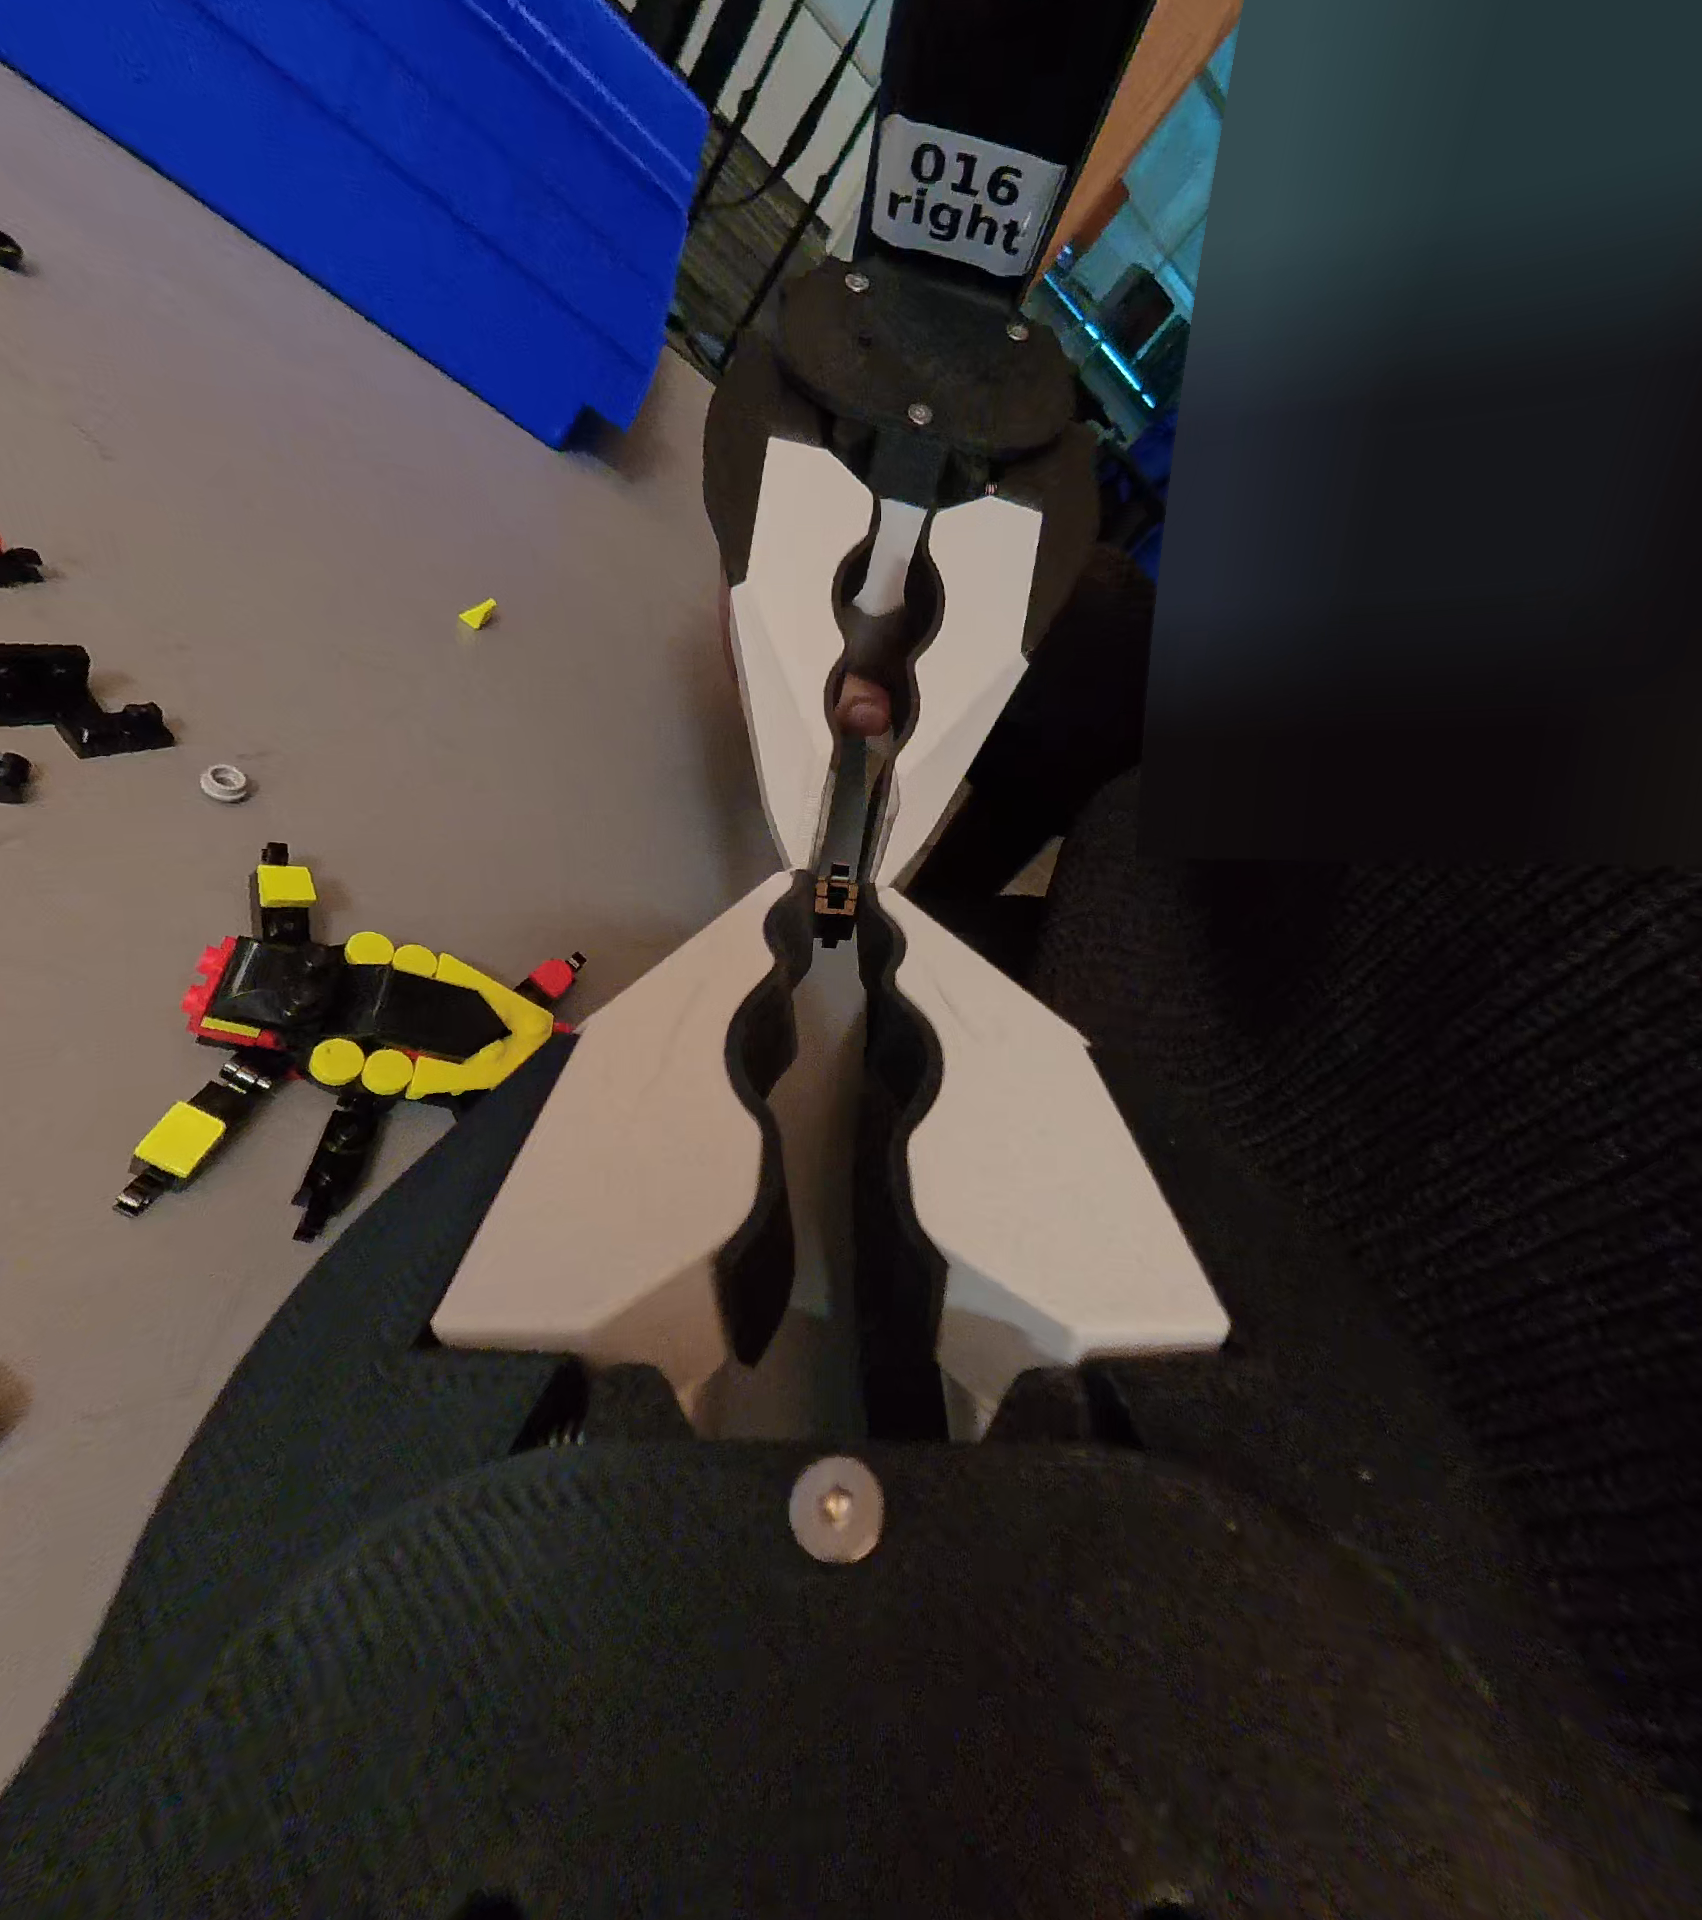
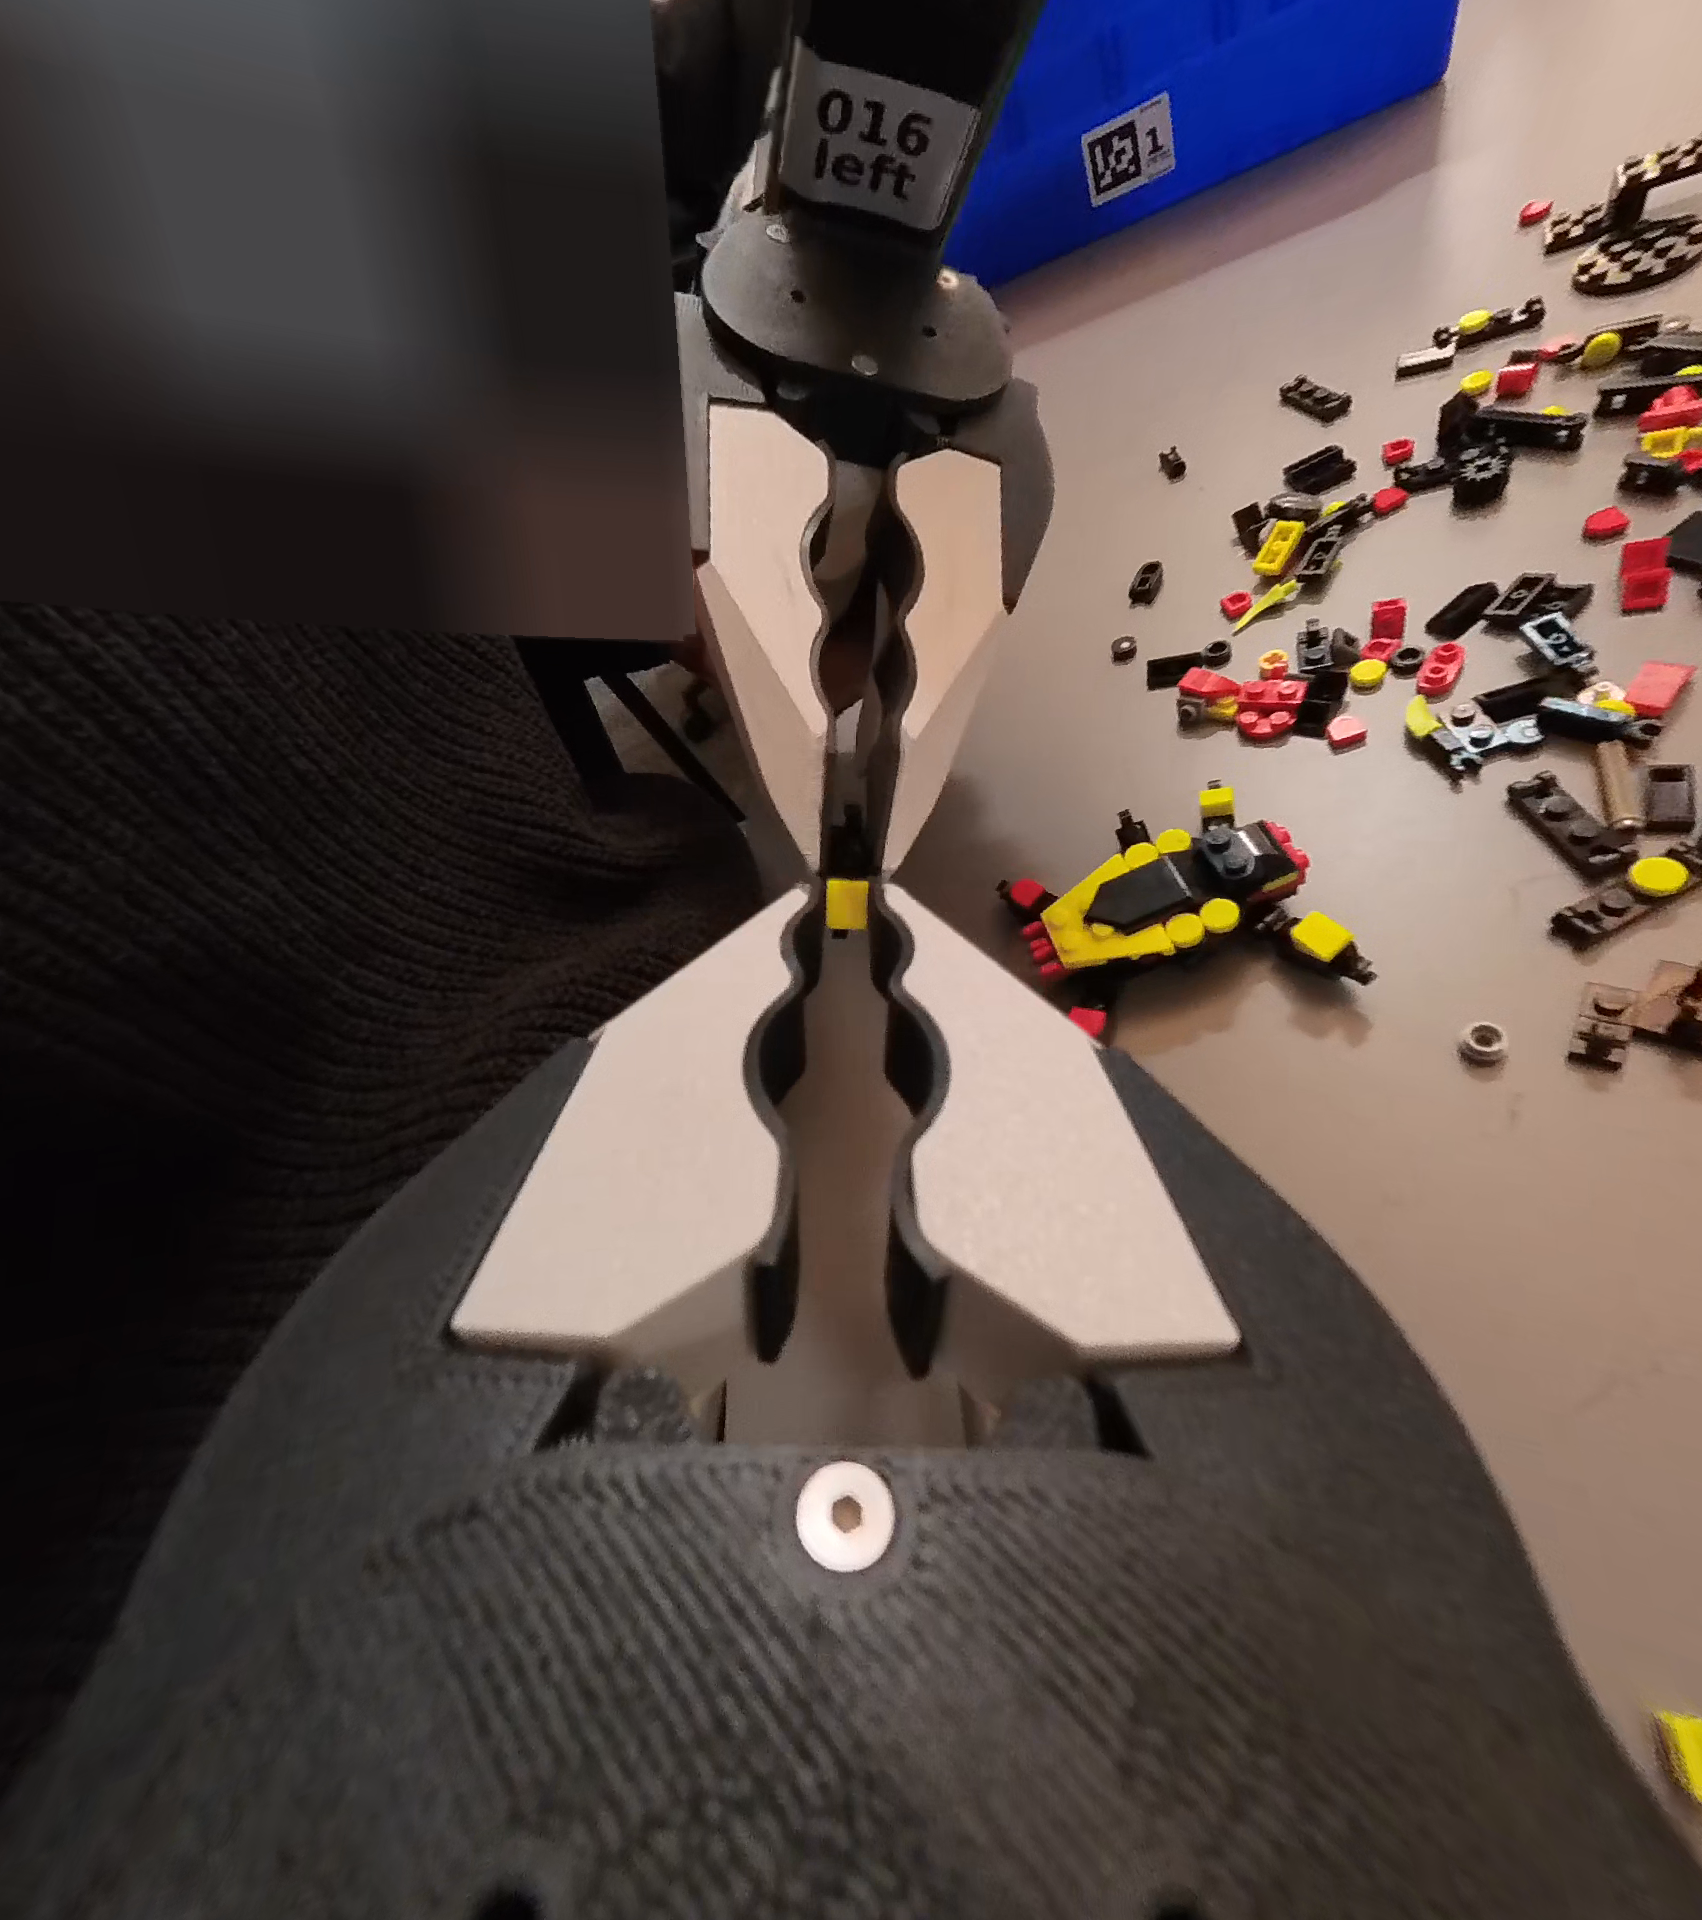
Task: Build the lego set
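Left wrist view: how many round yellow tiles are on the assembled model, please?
4 on the model: two round yellow tiles along its upper edge, two along its lower edge; none seem hidden.

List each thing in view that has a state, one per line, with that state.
left tool: shut on a small black piece, tip to tip with the other tool.
right tool: shut on a small yellow piece.
small yellow piece: pinched, off the table.
small black piece: pinched, off the table.
yellow and black model: part built, lying flat on the table.
loose bricks: scattered, unattached.
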`<state>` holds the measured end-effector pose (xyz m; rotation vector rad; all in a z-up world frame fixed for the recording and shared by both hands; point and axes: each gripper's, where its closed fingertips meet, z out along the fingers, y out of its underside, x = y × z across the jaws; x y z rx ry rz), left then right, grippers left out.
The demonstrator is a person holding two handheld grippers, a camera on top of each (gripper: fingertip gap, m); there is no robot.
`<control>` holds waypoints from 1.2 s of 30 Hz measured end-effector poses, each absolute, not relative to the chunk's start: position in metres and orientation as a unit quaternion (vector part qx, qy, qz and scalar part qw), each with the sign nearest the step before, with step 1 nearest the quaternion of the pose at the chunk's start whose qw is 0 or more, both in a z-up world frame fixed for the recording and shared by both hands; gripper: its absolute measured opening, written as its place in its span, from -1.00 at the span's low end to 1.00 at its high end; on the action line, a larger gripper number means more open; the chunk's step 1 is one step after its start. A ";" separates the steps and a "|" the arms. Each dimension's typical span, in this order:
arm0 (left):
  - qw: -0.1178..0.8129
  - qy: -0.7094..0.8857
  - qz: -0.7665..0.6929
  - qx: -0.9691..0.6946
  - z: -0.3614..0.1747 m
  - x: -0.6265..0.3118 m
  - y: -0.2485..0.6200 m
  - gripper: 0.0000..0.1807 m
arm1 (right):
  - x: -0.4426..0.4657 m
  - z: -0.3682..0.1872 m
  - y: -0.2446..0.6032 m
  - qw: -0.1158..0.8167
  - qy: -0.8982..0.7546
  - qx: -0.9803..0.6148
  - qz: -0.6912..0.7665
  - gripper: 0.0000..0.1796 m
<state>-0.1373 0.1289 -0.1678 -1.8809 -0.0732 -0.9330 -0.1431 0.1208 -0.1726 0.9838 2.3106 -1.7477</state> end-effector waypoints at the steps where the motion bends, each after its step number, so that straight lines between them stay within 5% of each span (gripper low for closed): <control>1: 0.498 -0.027 -0.383 -0.778 -0.168 -0.137 0.129 -0.95 | -0.143 -0.173 0.120 0.044 0.754 0.321 -0.571 -0.93; 36: 0.421 -0.009 -0.383 -0.823 -0.181 -0.119 0.120 -0.92 | -0.128 -0.178 0.118 0.148 0.734 0.325 -0.578 -0.94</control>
